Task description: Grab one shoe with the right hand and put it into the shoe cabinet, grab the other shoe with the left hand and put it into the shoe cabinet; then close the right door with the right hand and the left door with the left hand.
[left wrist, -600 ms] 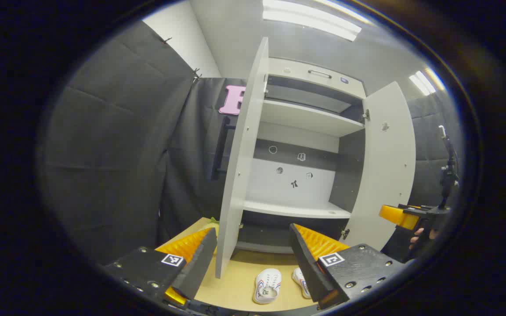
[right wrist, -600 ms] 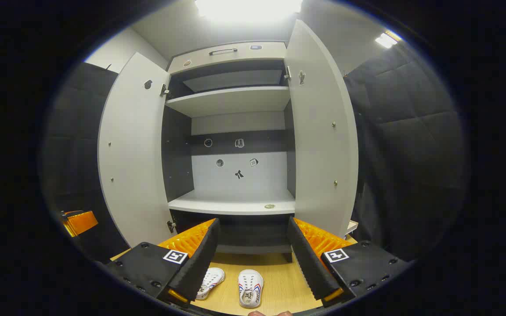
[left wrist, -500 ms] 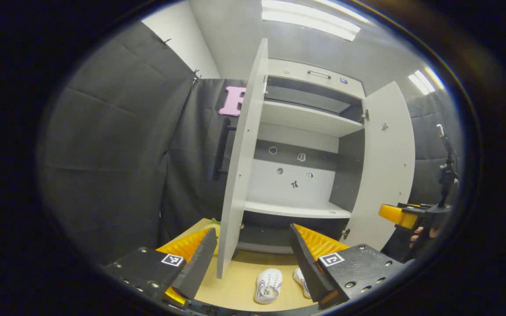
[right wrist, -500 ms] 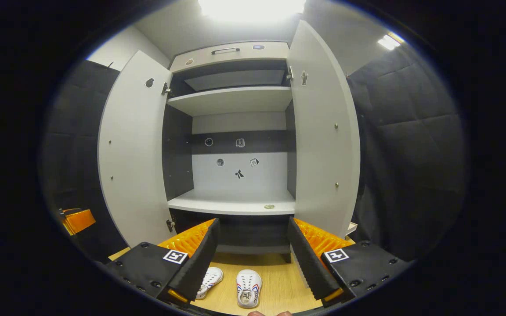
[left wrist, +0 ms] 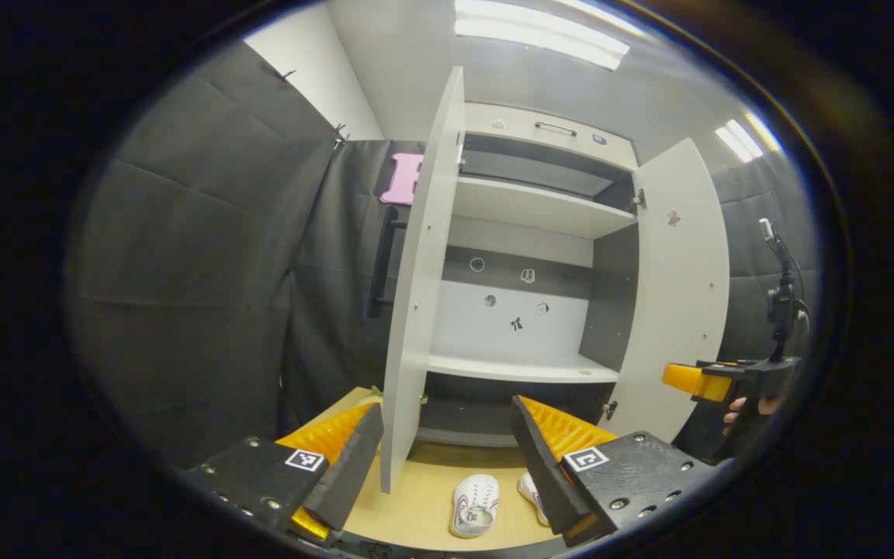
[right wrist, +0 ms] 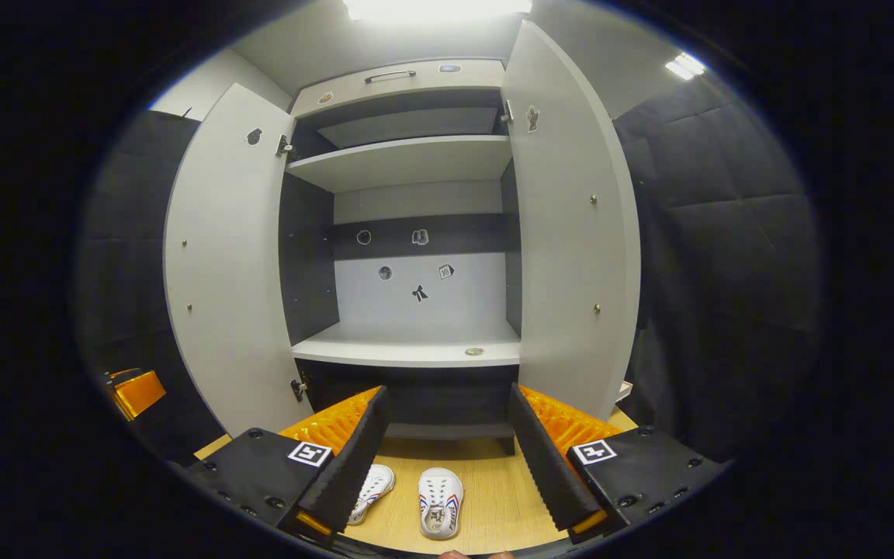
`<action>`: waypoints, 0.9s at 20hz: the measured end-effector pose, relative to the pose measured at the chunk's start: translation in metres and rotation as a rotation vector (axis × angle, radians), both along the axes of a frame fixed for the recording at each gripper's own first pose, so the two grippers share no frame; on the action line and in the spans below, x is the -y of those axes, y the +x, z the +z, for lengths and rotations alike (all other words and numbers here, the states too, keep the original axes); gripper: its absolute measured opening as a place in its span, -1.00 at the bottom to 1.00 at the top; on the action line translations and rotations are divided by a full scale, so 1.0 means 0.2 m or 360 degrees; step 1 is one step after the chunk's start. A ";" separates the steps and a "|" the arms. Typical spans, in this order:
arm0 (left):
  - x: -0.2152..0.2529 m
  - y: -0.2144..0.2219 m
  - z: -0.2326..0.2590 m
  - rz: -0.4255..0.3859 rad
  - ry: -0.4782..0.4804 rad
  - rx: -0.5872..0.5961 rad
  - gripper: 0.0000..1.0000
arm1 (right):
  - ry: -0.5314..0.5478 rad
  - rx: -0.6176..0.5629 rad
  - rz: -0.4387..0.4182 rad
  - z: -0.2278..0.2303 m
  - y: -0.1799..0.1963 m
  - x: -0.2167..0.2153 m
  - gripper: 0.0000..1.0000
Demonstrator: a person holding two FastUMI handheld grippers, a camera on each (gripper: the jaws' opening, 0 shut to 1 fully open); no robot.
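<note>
Two white shoes lie side by side on the wooden floor in front of the shoe cabinet [right wrist: 408, 353]. In the right gripper view, one shoe [right wrist: 440, 503] lies between my fingers and the other shoe [right wrist: 371, 489] is half hidden by my left finger. My right gripper [right wrist: 447, 466] hangs open above them, holding nothing. In the left gripper view the pair shows as a full shoe [left wrist: 475, 506] and a partly hidden shoe [left wrist: 531, 497]. My left gripper [left wrist: 447, 466] is open and holds nothing, off to the left by the left door [left wrist: 416, 295]. Both doors stand wide open.
The right door [right wrist: 571, 233] swings out on the right, the cabinet's left door [right wrist: 222, 264] on the left. The other gripper [left wrist: 715, 382], held by a hand, shows at the right edge of the left gripper view. Black padded walls close in on both sides.
The right gripper has tipped down slightly, so the shoes show more fully between its fingers. The left gripper has barely shifted.
</note>
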State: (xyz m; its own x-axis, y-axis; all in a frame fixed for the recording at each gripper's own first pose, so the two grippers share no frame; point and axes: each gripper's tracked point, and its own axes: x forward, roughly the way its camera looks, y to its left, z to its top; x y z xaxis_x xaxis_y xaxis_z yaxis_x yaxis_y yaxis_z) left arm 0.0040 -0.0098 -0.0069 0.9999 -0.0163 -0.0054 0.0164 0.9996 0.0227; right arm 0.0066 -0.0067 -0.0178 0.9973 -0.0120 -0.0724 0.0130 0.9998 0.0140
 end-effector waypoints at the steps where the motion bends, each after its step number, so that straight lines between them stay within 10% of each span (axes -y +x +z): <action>1: 0.01 0.00 -0.01 -0.0006 -0.0005 -0.0007 0.90 | -0.0005 -0.0018 -0.0006 -0.02 0.00 0.01 0.93; 18: -0.07 -0.05 -0.36 0.0084 0.0022 -0.0196 0.86 | -0.0106 -0.0379 0.0261 -0.58 0.33 -0.22 0.95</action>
State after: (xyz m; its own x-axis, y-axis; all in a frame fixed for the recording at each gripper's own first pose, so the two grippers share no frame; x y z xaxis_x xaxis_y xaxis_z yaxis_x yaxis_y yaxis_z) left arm -0.0055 0.0040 -0.0789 0.9911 0.0373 -0.1278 -0.0327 0.9988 0.0377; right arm 0.0721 0.0374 -0.1334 0.9414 0.1353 -0.3089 -0.1537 0.9875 -0.0359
